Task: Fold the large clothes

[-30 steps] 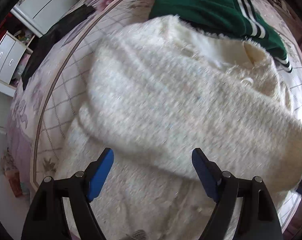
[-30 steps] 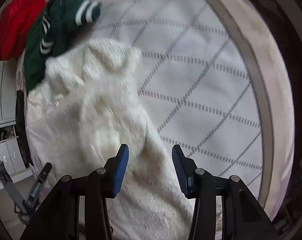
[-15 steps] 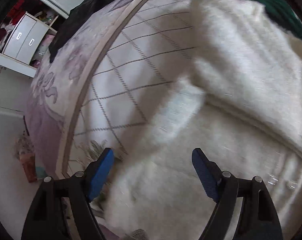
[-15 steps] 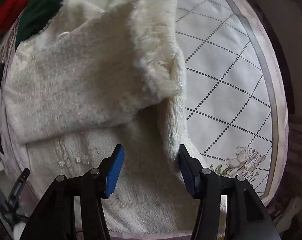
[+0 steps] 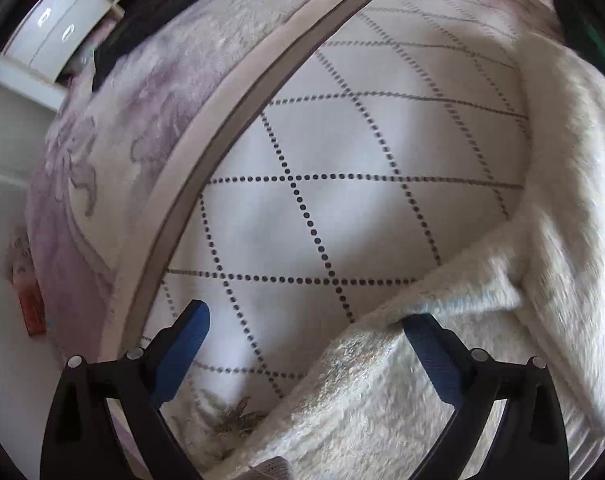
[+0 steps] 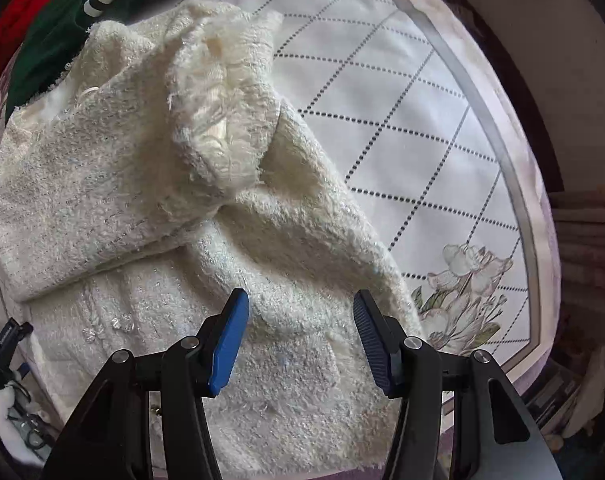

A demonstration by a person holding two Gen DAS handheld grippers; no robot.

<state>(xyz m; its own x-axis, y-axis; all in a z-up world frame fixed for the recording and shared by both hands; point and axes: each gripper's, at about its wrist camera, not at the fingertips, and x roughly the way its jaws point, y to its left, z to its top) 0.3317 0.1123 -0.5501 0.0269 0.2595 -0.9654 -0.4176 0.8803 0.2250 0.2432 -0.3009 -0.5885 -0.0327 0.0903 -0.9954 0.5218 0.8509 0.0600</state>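
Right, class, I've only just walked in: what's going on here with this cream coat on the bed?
A person holding a two-finger tool in each hand is folding a fluffy cream coat spread on a quilted bedspread. One sleeve already lies folded across its body. Both the left tool and right tool are open, holding nothing, poised over the coat's lower edge. A green striped garment lies beyond.

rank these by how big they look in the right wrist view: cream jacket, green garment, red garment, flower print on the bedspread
1. cream jacket, by far the largest
2. green garment, partly hidden behind the jacket
3. flower print
4. red garment, cut off at the frame edge

The last two look close, so that order is unsure.
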